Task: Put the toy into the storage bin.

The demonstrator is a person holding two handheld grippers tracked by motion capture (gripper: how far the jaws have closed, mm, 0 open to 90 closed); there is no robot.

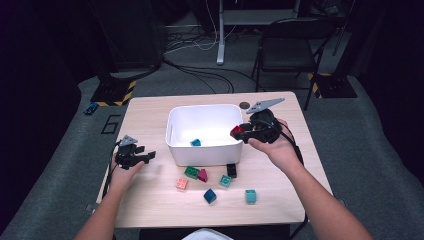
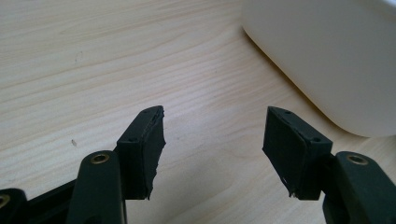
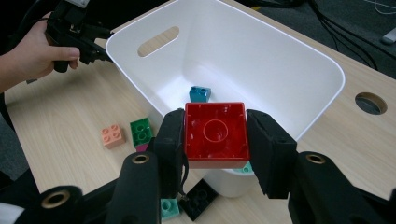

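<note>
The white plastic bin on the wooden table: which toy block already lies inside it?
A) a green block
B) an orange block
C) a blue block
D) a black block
C: one blue block lies on the floor of the white plastic bin, while the orange block, green block and black block lie outside it on the wooden table.

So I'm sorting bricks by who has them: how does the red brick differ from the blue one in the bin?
The red brick is clamped in the right gripper above the rim of the white bin; the blue brick lies loose on the bin's floor. The red one shows its hollow underside; the blue one shows studs. Both are toy building bricks.
</note>
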